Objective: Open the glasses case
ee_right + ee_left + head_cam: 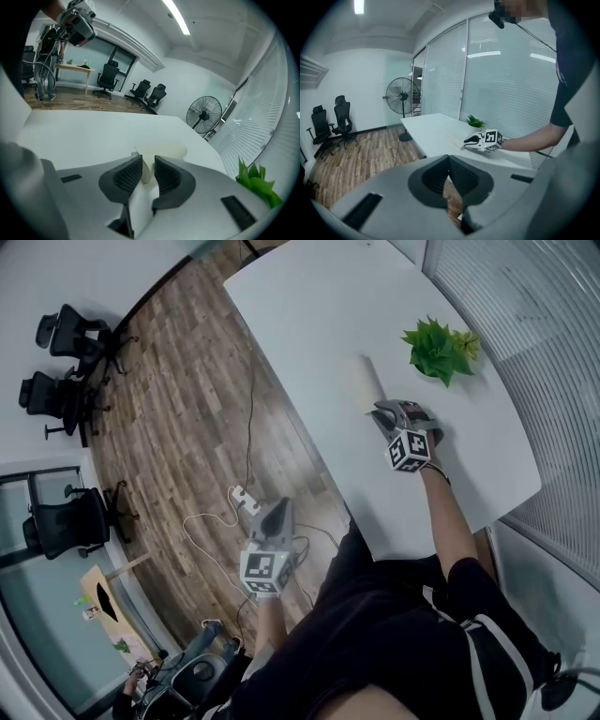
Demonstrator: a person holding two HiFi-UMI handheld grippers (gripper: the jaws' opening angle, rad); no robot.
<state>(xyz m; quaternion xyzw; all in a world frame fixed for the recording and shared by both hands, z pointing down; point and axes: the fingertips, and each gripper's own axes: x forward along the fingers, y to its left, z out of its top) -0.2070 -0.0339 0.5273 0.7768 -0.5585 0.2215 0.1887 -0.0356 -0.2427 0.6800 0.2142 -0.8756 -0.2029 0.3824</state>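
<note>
The step in hand is judged to be the approach to the case, with nothing opened yet. The long, cream, soft-edged glasses case [364, 381] is seen lying closed on the white rectangular table [309, 315], near the green leafy potted plant [439, 348]. The right gripper [148, 161] is held low over the table with its 2 jaws narrowly apart, and the near end of the case is framed in the gap; a firm grip cannot be confirmed. The left gripper [448, 159] is held off the table edge above the wooden floor [187, 399], its jaws closed together on nothing. Next, the case probably has to be steadied by 1 gripper while the lid edge is lifted by the other, so the left gripper would be needed at the table.
</note>
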